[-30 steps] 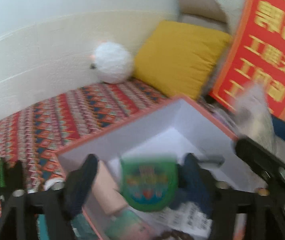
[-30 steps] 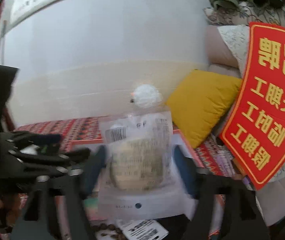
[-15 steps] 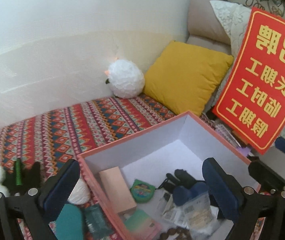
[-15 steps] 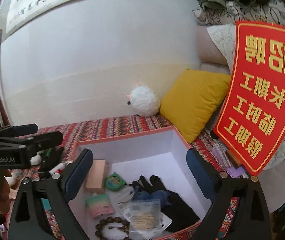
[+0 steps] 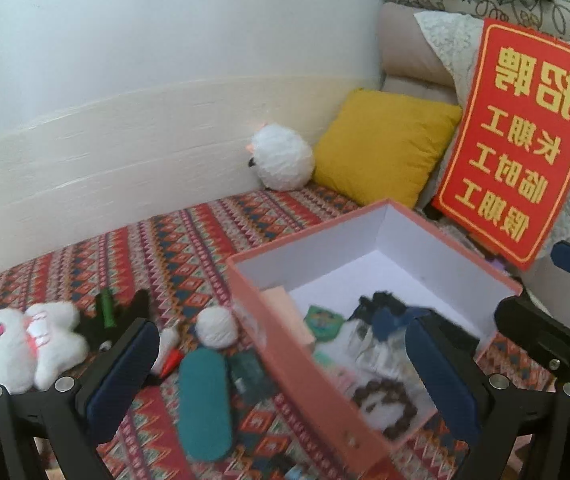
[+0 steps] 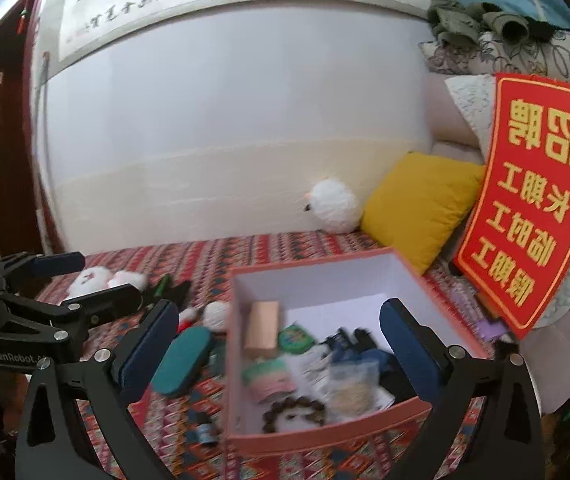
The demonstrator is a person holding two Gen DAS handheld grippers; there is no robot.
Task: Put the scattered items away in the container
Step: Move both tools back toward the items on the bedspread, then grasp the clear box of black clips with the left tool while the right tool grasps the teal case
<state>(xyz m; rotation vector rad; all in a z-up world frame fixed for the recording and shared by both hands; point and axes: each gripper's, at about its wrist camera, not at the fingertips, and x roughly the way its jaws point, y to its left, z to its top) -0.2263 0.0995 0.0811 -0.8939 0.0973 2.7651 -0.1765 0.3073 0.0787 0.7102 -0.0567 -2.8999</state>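
plush bunny [image 5: 25, 346]: far left on the patterned blanket [image 5: 189, 240]
left gripper [image 5: 281, 364]: jaws wide apart, empty
teal case [image 5: 204, 402]: on the blanket just left of the box
pink box [image 6: 241, 364]: beads, packet, other bits inside
right gripper [image 6: 277, 344]: jaws wide apart, empty, above the box

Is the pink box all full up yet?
No. The pink box holds a pile at its near end, like the beads and clear packet, but its white floor shows bare at the far end.

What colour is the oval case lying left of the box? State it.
Teal; the oval case shows best in the left wrist view, on the patterned cloth beside the box.
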